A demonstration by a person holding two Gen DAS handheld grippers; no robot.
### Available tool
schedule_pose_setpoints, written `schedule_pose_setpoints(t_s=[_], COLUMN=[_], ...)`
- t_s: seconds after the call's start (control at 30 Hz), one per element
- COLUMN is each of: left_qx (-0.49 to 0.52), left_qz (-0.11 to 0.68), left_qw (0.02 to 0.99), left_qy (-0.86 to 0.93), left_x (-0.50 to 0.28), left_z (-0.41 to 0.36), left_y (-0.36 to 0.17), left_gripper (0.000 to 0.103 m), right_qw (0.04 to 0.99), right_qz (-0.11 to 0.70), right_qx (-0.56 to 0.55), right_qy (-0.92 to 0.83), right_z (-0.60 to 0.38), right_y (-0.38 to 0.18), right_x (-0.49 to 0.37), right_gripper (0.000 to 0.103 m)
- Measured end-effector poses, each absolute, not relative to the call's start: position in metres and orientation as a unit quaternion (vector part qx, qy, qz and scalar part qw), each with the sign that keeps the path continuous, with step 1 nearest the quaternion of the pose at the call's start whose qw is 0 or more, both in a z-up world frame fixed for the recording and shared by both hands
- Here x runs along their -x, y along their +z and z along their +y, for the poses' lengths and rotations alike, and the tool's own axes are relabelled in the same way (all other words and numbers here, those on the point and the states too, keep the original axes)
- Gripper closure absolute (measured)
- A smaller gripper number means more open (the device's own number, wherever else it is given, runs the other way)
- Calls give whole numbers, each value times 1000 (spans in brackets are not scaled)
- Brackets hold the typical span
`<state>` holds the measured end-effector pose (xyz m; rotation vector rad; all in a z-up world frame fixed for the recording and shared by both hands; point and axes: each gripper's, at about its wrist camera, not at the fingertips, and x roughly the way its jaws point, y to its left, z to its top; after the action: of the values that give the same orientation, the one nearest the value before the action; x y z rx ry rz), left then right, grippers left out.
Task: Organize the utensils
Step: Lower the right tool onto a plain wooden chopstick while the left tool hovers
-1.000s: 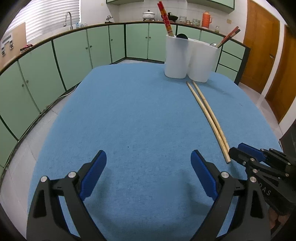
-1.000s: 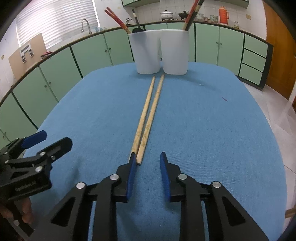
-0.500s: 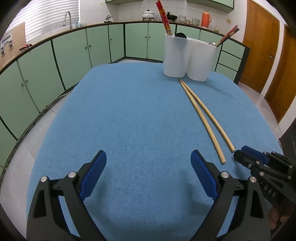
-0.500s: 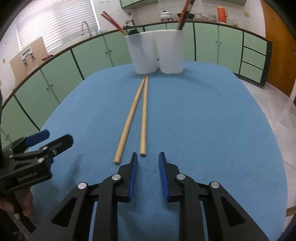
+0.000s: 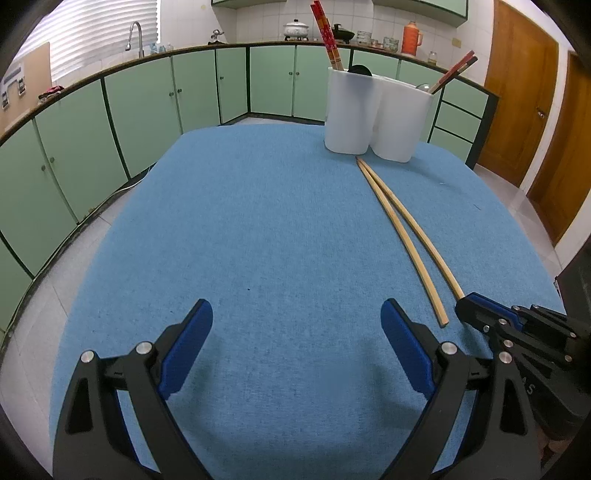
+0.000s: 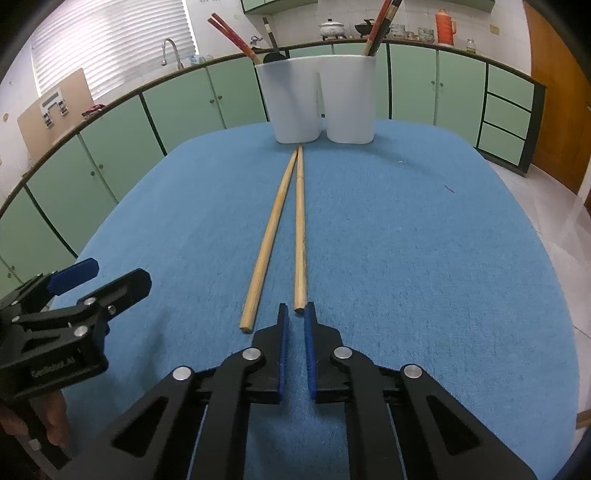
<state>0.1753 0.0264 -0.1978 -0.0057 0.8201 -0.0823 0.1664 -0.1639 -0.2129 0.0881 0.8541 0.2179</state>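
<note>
A blue cloth-covered table (image 5: 280,229) spreads out beneath both grippers. At its far end, straight ahead of the right gripper (image 6: 295,314), stands a white plastic two-compartment utensil holder (image 6: 317,103), with red chopsticks (image 6: 231,35) leaning out of its left compartment beside a black ladle (image 6: 272,55), and dark chopsticks (image 6: 380,27) in its right compartment. Two long pale wooden chopsticks (image 6: 291,229) lie flat on the cloth, running from just before the holder toward the right gripper, close together at the far tips and spread apart at the near ends. The right gripper's blue-padded jaws are nearly closed, holding nothing, with the near end of the right-hand stick just ahead of the narrow gap. The left gripper (image 5: 295,332) hovers over bare cloth to the left of the sticks, jaws spread wide and holding nothing.
</note>
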Motion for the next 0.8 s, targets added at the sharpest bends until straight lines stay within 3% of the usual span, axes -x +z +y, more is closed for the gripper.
schedule_pose_setpoints(t_s=[0.07, 0.8], left_qx=[5, 4], left_qz=[399, 400], left_qw=[916, 915], left_qy=[-40, -46], left_x=[-175, -173], left_z=[27, 18], left_y=[-198, -197], left_gripper=[13, 13], right_qw=[903, 900], right_qz=[415, 422], right_qx=[-37, -46], right_qy=[101, 105], right_z=[-162, -165], right_y=[-213, -214], right_x=[-167, -174], right_gripper=[99, 99])
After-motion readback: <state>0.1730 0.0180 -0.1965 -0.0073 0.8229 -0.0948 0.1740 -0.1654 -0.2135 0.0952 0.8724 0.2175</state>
